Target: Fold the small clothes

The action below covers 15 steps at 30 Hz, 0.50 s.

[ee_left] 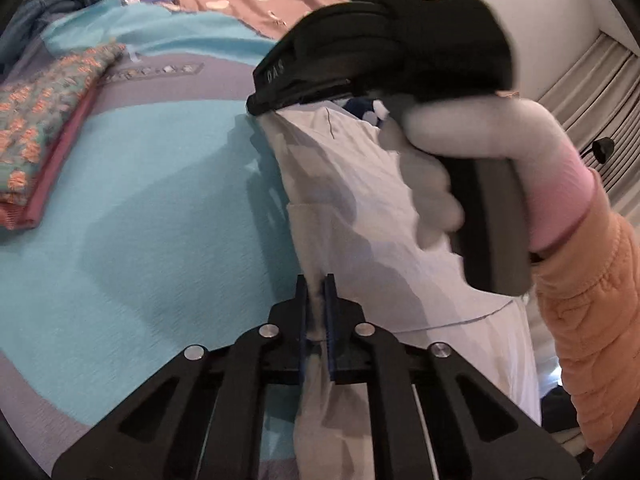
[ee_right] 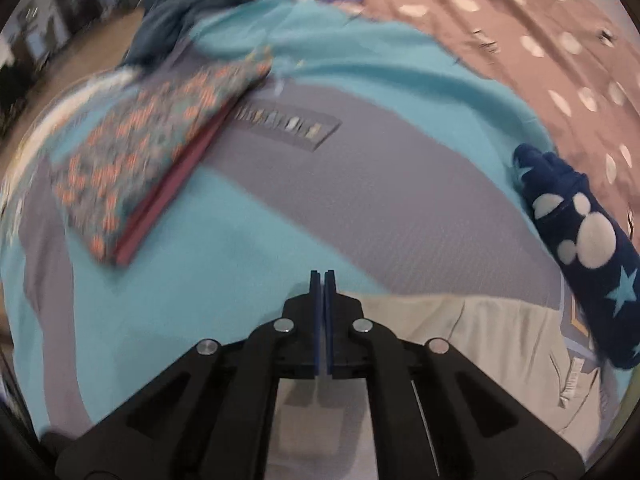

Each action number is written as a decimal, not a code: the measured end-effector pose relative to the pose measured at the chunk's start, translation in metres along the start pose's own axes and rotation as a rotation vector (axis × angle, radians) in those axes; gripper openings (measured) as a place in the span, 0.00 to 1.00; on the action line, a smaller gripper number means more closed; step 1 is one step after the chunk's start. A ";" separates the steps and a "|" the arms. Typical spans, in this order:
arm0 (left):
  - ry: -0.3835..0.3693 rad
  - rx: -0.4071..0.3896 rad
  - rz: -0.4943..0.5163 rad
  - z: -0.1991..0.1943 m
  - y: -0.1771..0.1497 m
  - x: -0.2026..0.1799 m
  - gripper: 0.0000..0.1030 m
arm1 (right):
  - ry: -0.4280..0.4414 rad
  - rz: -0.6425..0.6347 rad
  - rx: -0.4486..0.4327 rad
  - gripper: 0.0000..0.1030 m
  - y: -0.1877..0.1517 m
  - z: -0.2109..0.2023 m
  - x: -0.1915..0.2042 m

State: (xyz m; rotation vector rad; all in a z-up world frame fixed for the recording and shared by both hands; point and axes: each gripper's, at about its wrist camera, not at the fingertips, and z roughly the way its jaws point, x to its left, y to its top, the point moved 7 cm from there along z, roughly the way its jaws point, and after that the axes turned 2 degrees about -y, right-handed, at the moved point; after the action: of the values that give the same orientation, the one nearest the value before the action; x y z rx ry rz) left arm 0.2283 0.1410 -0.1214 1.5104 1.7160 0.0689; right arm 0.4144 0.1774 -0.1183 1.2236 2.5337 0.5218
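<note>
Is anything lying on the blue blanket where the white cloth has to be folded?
Nothing visible blocks it. The blanket is bare ahead of the white cloth. The flowery folded clothes sit off to the left, the dark blue sock to the right.

Under my two tools spreads a bed covered by a turquoise blanket [ee_right: 224, 216] with broad grey bands and a small row of pictures stitched into the grey. To my left on it lies a folded floral garment [ee_right: 132, 160], teal with orange blossoms, stacked on a folded red piece. Far back sits a rumpled blue-grey knit heap [ee_right: 180, 4]. On the right, a dusty pink cloth with white dots [ee_right: 540, 44] overlaps the blanket. Beside it rests a navy fleece item [ee_right: 588, 256] with white mouse-head shapes and pale stars. Nearest me lies a pale cream garment [ee_right: 480, 340].
</note>
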 end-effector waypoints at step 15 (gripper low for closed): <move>0.047 -0.089 0.046 -0.037 -0.006 -0.011 0.00 | 0.164 0.218 -0.233 0.21 -0.104 -0.127 -0.100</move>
State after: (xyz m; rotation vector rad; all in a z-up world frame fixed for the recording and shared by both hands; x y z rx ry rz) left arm 0.2008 0.1472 -0.0948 1.4926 1.6929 0.2038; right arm 0.3523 0.0130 -0.0407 1.4247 2.3928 0.9747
